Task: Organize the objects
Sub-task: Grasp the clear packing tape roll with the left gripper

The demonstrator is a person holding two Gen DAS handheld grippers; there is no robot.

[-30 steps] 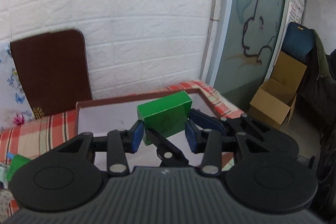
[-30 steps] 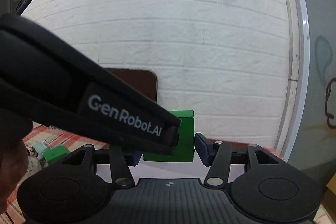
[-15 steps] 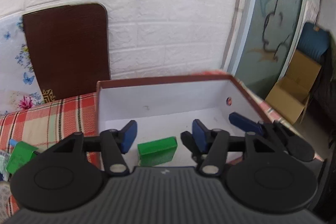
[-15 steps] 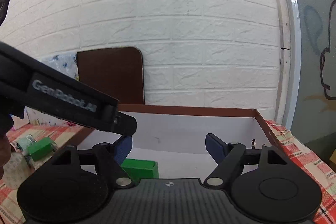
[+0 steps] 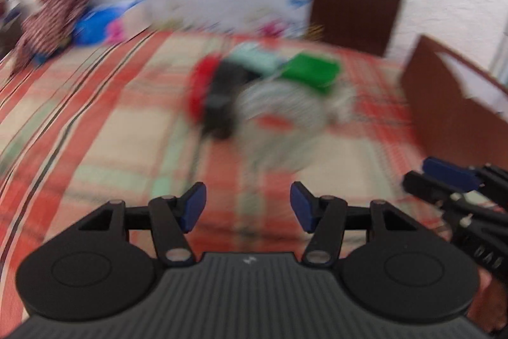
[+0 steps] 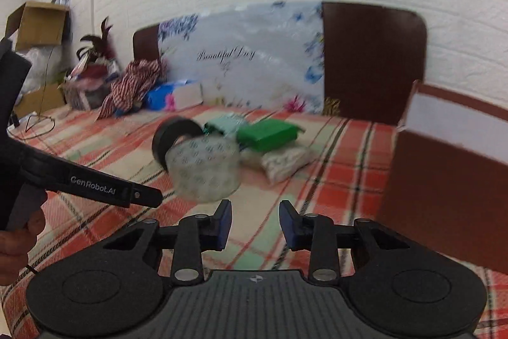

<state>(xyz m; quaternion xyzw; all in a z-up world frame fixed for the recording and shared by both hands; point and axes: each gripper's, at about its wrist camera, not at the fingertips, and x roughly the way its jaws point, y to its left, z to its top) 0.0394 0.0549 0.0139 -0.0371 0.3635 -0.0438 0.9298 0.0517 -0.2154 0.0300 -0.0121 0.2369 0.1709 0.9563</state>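
Observation:
A pile lies on the plaid cloth ahead: a green box [image 6: 270, 134] [image 5: 312, 69], a teal packet [image 6: 223, 123], a black roll [image 6: 173, 134], a clear patterned round tub [image 6: 206, 169] and a white patterned packet [image 6: 285, 161]. The left wrist view is badly blurred. My left gripper [image 5: 247, 207] is short of the pile, jaws apart and closing slightly, nothing between them. My right gripper [image 6: 254, 226] also hangs short of the pile, jaws closing on empty air. The left tool's finger [image 6: 95, 183] crosses the right wrist view at the left.
A brown box with a white inside [image 6: 444, 170] stands at the right edge of the bed. Against the brick wall lean a flowered board [image 6: 241, 62] and a brown panel [image 6: 371, 59]. Striped cloth [image 6: 133, 84] and clutter sit at the far left.
The green box that was between the fingers over the brown box got dropped into it. Both grippers then swung left and down toward the pile on the plaid cloth.

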